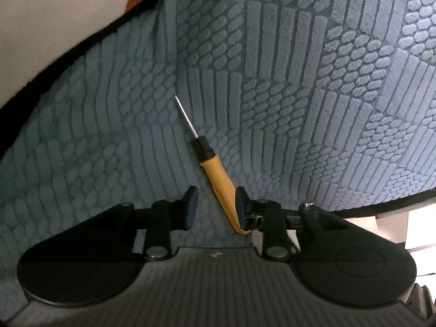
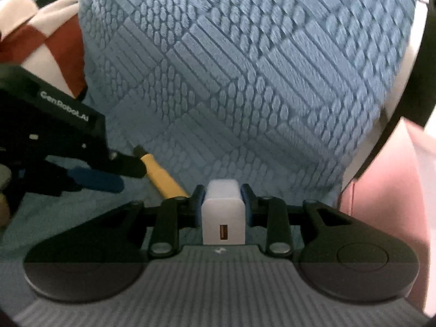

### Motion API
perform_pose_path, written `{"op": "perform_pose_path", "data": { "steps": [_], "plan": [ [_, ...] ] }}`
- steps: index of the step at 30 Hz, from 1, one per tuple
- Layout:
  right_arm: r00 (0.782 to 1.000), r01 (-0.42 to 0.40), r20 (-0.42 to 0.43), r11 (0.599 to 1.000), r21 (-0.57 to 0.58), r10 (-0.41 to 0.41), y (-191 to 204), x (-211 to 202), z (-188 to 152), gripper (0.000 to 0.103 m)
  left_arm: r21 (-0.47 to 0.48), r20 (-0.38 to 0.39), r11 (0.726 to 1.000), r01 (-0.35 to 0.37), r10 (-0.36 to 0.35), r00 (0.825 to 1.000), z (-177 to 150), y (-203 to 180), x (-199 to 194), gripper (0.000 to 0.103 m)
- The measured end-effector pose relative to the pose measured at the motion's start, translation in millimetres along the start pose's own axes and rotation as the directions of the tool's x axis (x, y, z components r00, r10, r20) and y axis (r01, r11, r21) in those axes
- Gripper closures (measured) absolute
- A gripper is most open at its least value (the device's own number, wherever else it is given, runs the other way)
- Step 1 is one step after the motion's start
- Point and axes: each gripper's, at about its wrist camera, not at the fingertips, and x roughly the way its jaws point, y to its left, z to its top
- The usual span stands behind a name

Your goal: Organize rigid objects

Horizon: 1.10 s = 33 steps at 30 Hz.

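A screwdriver (image 1: 215, 174) with a yellow handle and a thin metal shaft lies on the blue textured mat (image 1: 299, 81), tip pointing away. My left gripper (image 1: 216, 207) stands open over its handle end. The right pad touches the handle and the left pad is clear of it. In the right wrist view the same screwdriver (image 2: 163, 179) lies at the lower left with the left gripper (image 2: 130, 177) over it. My right gripper (image 2: 223, 190) is shut on a white USB charger (image 2: 223, 215), whose port faces the camera, above the mat (image 2: 245, 81).
A red and white cloth (image 2: 54, 41) lies past the mat's left edge. A pink surface (image 2: 395, 177) borders the mat on the right. The mat's black-trimmed edge (image 1: 81, 43) curves at the upper left, with a pale surface (image 1: 41, 13) beyond.
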Motion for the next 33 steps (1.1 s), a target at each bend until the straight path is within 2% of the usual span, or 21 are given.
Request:
{"op": "perform_pose_path", "data": {
  "steps": [3, 11, 13, 18, 26, 28, 33],
  "plan": [
    [0.999, -0.01, -0.041, 0.999, 0.033, 0.011, -2, -3, -5, 0.072, 0.003, 0.003, 1.0, -0.004, 0.004, 1.0, 2, 3, -2, 0.07],
    [0.983, -0.161, -0.072, 0.983, 0.088, 0.167, 7, -17, -17, 0.072, 0.02, 0.006, 1.0, -0.019, 0.019, 1.0, -4, 5, -7, 0.07],
    [0.986, -0.143, -0.071, 0.986, 0.09, 0.149, 9, -18, -18, 0.072, 0.027, 0.018, 0.999, -0.03, 0.03, 0.999, -5, 5, -9, 0.07],
    [0.999, -0.044, 0.009, 0.993, 0.105, 0.043, 2, -27, -15, 0.072, -0.003, 0.025, 1.0, -0.009, 0.009, 1.0, -5, 7, -11, 0.07],
    [0.992, -0.009, 0.129, 0.984, 0.178, -0.014, -23, -8, 10, 0.072, -0.054, 0.012, 0.998, 0.028, -0.028, 1.0, -6, 12, -10, 0.07],
    [0.991, -0.018, 0.133, 0.981, 0.192, -0.008, -25, 3, 12, 0.072, -0.059, 0.012, 0.998, 0.029, -0.029, 1.0, -6, 14, -8, 0.07],
    [0.993, -0.087, 0.099, 0.98, 0.18, 0.07, -24, 19, 12, 0.072, -0.064, 0.004, 0.997, 0.042, -0.042, 0.999, -2, 18, -9, 0.07]
  ]
}}
